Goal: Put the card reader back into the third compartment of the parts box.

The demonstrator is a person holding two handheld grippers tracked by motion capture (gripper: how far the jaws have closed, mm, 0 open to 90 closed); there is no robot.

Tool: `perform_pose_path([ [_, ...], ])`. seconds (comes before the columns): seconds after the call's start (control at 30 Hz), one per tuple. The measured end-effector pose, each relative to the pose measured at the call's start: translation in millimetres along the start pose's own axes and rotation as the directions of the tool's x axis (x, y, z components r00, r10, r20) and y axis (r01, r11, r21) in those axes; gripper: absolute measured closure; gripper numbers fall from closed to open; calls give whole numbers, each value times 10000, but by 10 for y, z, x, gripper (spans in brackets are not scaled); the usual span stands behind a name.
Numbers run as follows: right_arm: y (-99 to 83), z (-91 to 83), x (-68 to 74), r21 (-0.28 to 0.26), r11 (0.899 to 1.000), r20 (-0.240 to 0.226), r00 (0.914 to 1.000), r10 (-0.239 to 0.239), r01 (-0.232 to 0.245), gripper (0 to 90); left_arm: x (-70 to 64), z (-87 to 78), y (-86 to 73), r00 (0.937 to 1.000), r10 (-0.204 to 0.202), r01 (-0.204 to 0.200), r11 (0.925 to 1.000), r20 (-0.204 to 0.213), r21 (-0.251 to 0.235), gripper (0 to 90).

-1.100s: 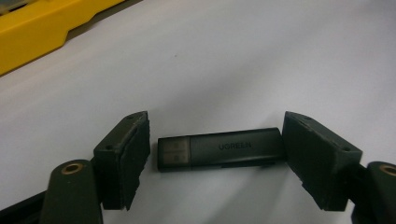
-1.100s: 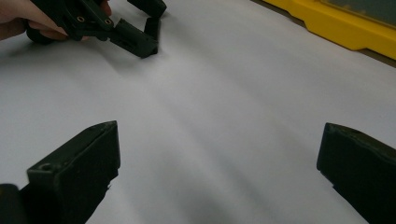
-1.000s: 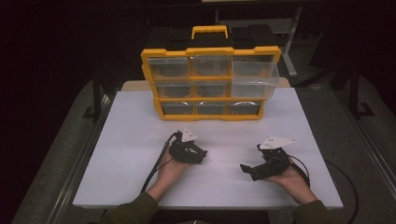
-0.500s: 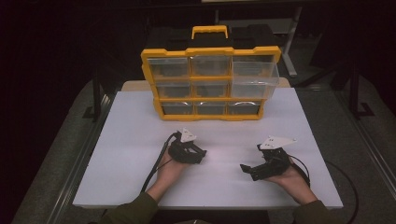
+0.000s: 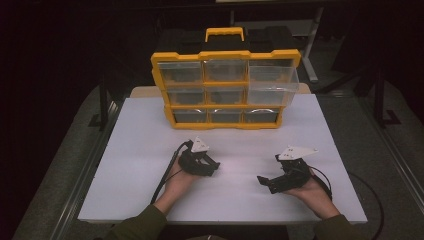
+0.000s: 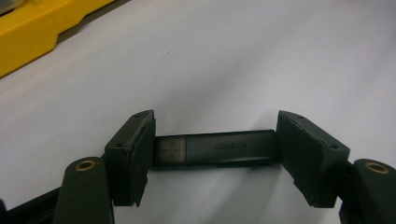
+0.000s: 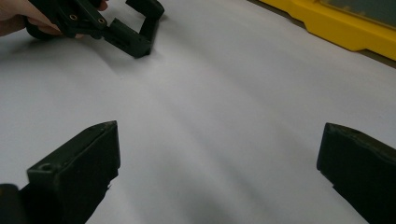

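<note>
**Dark grey USB adapter held endwise in left gripper; right gripper empty**

Dark grey and slim, the USB adapter [image 6: 217, 149] lay lengthwise between the two jaws of the left gripper [image 6: 215, 149], one jaw pad against each end. Its metal plug end met the jaw at the left of the left gripper view; the body carried the lettering "UGREEN". The adapter sat low over the white tabletop [image 6: 243, 60]; whether it touched the surface could not be told.

In the high view the left gripper [image 5: 214, 167] was in the person's left hand [image 5: 181, 181], near the front middle of the table [image 5: 125, 150], jaws pointing toward the person's right. The adapter itself was too small to make out there.

The right gripper [image 5: 263, 182] was in the right hand [image 5: 312, 192], well apart from the left one, jaws pointing toward it. In the right gripper view its jaws stood wide apart over bare white surface with nothing between them [image 7: 219, 158]; the left gripper [image 7: 144, 28] appeared at upper left of that view.

A yellow organiser case [image 5: 226, 90] with clear drawers in three rows stood upright at the far middle of the table, black handle on top. The upper right drawer [image 5: 272, 82] stood out farther forward than the others. A yellow corner of the case showed in both gripper views [image 6: 32, 32] [image 7: 336, 25].
</note>
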State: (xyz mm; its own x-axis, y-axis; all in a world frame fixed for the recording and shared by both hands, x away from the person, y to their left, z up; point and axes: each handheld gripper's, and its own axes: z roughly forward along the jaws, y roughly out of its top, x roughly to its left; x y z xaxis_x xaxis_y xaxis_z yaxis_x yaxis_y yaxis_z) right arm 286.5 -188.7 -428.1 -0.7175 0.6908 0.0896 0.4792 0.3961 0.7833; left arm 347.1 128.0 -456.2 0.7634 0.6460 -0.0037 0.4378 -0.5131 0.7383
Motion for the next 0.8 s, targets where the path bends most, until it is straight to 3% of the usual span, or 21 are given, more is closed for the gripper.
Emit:
perform_pose_path([
  [0.43,0,1,1,-2,10000,-28,10000,-28,28,0,74,-95,39,9989,-68,78,9998,460,-205,302],
  [0.8,0,4,4,26,10000,-51,10000,0,0,0,118,-189,116,9952,181,-148,9993,964,-353,302],
])
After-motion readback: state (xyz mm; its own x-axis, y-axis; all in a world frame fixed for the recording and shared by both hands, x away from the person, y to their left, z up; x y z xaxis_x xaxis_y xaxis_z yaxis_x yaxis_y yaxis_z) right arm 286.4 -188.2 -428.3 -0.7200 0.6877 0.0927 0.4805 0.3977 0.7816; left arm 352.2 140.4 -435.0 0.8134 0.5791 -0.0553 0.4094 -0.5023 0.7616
